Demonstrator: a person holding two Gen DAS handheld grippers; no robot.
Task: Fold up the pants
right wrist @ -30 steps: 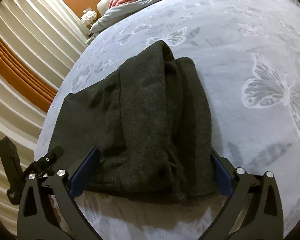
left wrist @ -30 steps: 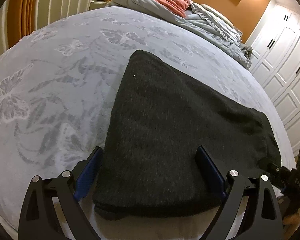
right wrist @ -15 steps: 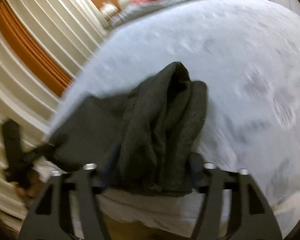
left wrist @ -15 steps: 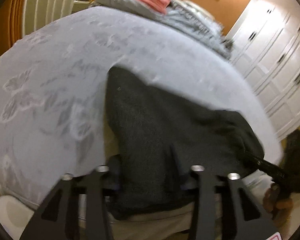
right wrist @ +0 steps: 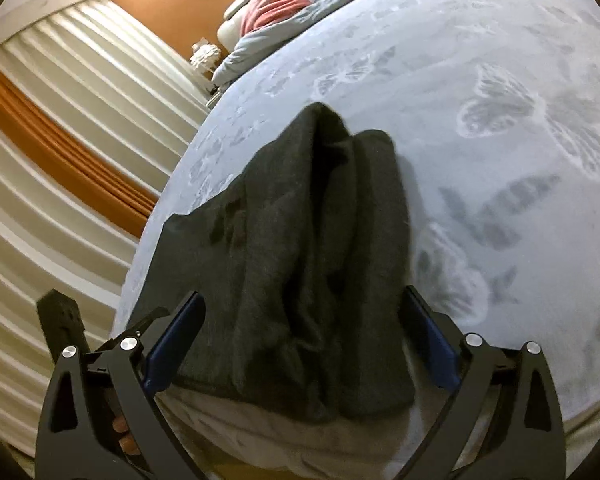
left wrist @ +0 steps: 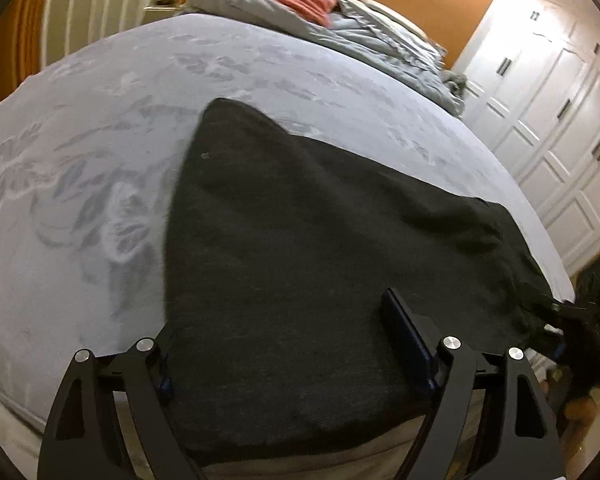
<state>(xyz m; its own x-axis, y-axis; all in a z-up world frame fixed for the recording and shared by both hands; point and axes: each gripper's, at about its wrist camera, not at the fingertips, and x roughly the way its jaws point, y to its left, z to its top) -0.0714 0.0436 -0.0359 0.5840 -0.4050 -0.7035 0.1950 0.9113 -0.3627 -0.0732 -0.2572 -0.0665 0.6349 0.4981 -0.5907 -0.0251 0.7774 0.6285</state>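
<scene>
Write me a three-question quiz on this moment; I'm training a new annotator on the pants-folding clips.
1. True or false: the pants lie on a bare wooden floor.
2. Multiple choice: how do the left gripper fingers stand? A) wide open, astride the near edge of the pants B) shut on the pink blanket C) out of view
3. In the right wrist view, which end of the pants looks bunched: the one by the right gripper or the far, flat one?

Key: 1 false, they lie on the bed; 2 A; 3 the one by the right gripper.
</scene>
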